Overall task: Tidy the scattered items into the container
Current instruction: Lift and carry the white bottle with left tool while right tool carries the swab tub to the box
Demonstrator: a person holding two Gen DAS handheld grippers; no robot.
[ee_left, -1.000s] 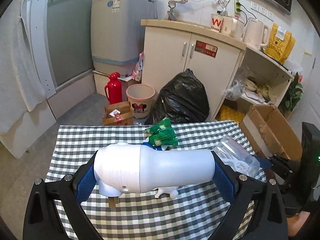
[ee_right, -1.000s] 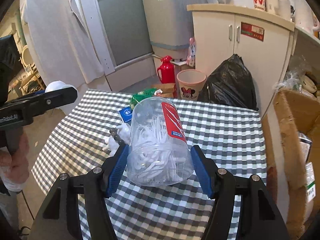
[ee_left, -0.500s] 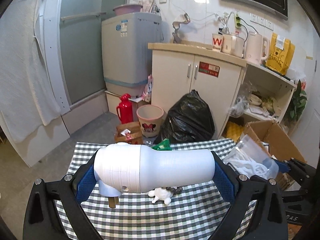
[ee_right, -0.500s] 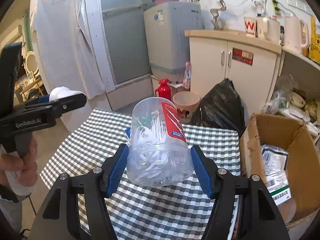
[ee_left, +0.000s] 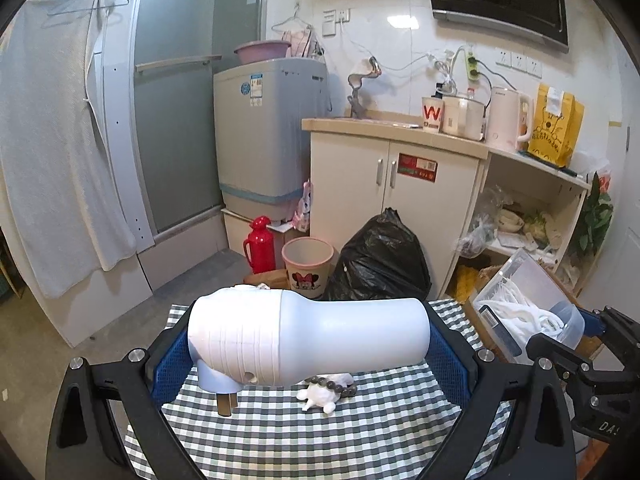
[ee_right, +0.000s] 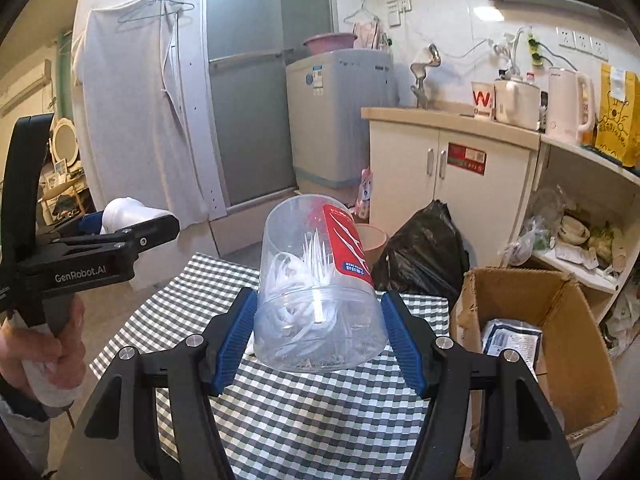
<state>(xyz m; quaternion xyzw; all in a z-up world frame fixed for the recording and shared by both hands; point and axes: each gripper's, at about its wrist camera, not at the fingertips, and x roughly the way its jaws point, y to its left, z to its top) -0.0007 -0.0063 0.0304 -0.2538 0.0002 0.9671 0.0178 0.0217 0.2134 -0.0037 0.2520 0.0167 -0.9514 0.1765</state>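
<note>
My left gripper [ee_left: 308, 344] is shut on a white plug-in device [ee_left: 308, 338], held sideways above the checked tablecloth [ee_left: 360, 436]; its metal prongs point down. My right gripper [ee_right: 320, 332] is shut on a clear plastic jar [ee_right: 316, 296] of white floss picks with a red label, lifted above the cloth [ee_right: 320, 412]. The jar [ee_left: 524, 312] and the right gripper show at the right edge of the left wrist view. A small white figurine with a dark bead bracelet [ee_left: 326, 394] lies on the cloth under the device. An open cardboard box [ee_right: 536, 344] stands right of the table, holding a packet.
A black rubbish bag [ee_left: 380, 256], a pink bin [ee_left: 306, 264] and a red flask [ee_left: 260, 246] stand on the floor beyond the table. A white cabinet [ee_left: 400, 192] and a washing machine [ee_left: 268, 140] are behind. A hand [ee_right: 40, 344] holds the left gripper's grip.
Both grippers have risen and tilted up with their loads, so less of the cloth shows. The green packets have dropped out of view. The cardboard box has come into the right wrist view.
</note>
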